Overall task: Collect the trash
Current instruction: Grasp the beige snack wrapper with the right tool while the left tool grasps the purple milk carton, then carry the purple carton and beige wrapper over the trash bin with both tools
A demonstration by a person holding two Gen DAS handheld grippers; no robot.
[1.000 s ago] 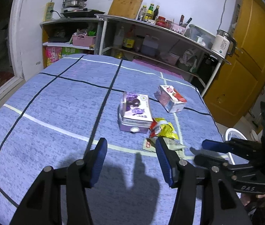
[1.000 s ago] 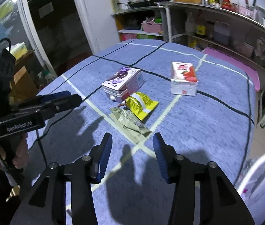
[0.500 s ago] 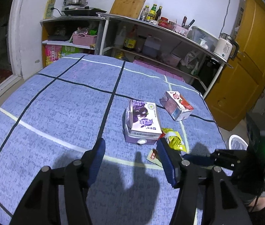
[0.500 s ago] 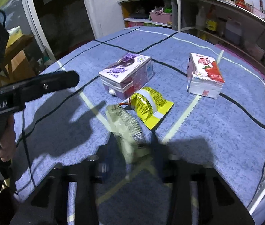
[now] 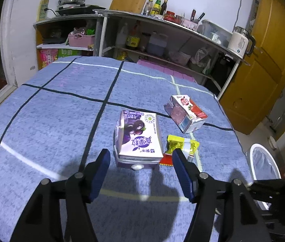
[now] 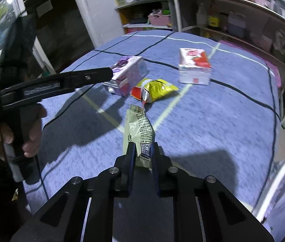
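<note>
My right gripper point(image 6: 143, 154) is shut on a pale green wrapper point(image 6: 137, 127) and holds it above the blue tablecloth. A yellow snack bag point(image 6: 155, 89) point(image 5: 181, 143), a purple carton point(image 5: 138, 139) point(image 6: 125, 70) and a red strawberry carton point(image 5: 185, 113) point(image 6: 193, 66) lie on the table. My left gripper point(image 5: 140, 171) is open, just in front of the purple carton's near end, with the carton between the lines of its fingers. It also shows in the right wrist view point(image 6: 102, 74), beside the purple carton.
A white bin with a liner point(image 5: 262, 163) point(image 6: 283, 191) stands on the floor by the table's right edge. Shelves with bottles and a kettle point(image 5: 241, 42) line the far wall. A yellow door point(image 5: 263, 60) is at the right.
My right gripper closed on the pale green wrapper and lifted it off the table. My left gripper moved forward toward the purple carton and stayed open.
</note>
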